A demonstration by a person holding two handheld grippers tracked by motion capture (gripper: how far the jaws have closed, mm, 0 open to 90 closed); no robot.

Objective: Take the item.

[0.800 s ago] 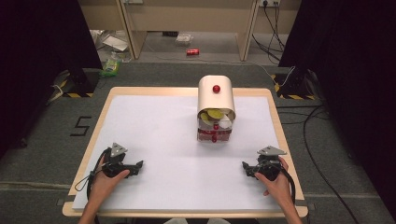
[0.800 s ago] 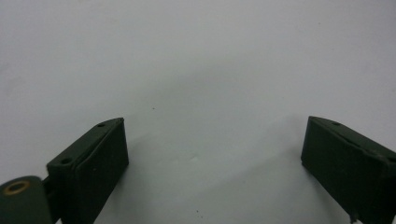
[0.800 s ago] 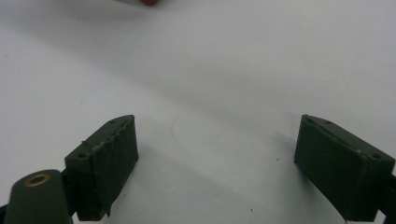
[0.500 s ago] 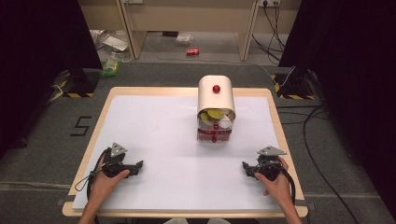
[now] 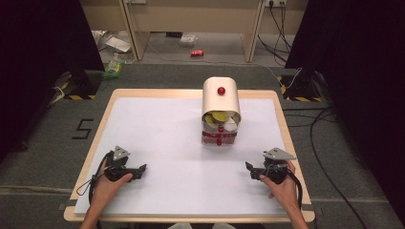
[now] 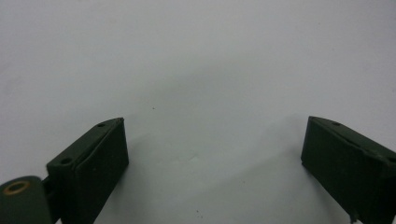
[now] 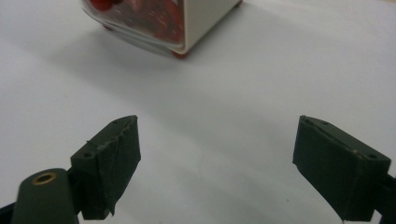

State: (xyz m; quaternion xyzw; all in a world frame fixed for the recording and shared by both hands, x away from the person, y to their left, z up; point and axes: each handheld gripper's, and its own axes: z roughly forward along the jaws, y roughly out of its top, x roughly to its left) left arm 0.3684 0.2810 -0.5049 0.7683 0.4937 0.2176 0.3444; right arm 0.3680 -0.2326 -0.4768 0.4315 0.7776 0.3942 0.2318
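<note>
Breadbox (image 5: pixel 220 102) (roll-top) well beyond both fingers (image 5: pixel 142 167)

cream bread box (image 5: pixel 220 98) with rounded top and red knob (image 5: pixel 221 90), upright toward far edge of table (image 5: pixel 157 138), centre-right. roll door raised; yellow and white items inside, red ones low behind clear front panel (image 7: pixel 140 18).

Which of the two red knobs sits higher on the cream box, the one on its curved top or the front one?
The red knob on the curved top of the cream box; the lower red knob sits at the front base.
</note>
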